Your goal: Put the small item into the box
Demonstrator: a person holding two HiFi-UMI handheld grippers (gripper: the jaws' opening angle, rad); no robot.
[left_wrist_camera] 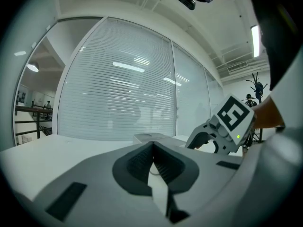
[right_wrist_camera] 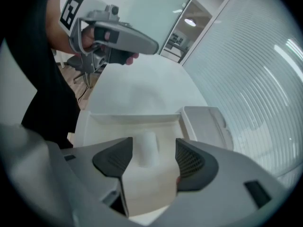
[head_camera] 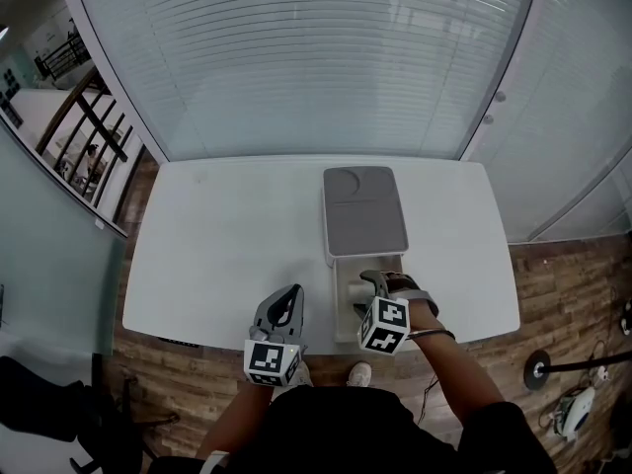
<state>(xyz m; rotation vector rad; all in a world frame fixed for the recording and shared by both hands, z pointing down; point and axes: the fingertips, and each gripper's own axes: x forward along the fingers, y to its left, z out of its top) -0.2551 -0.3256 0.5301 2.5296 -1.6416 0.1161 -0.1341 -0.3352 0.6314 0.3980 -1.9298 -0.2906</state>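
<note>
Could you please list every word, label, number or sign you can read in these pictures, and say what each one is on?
No words, brands or numbers can be read anywhere.
Left gripper's cube: black-and-white square patterns only, no letters.
Right gripper's cube: the same; one pattern looks rather like an E, but it is a marker, not print.
Box and its lid: plain, no print.

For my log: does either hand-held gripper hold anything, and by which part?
Nothing. The right hand-held gripper is open over the small item in the box.
</note>
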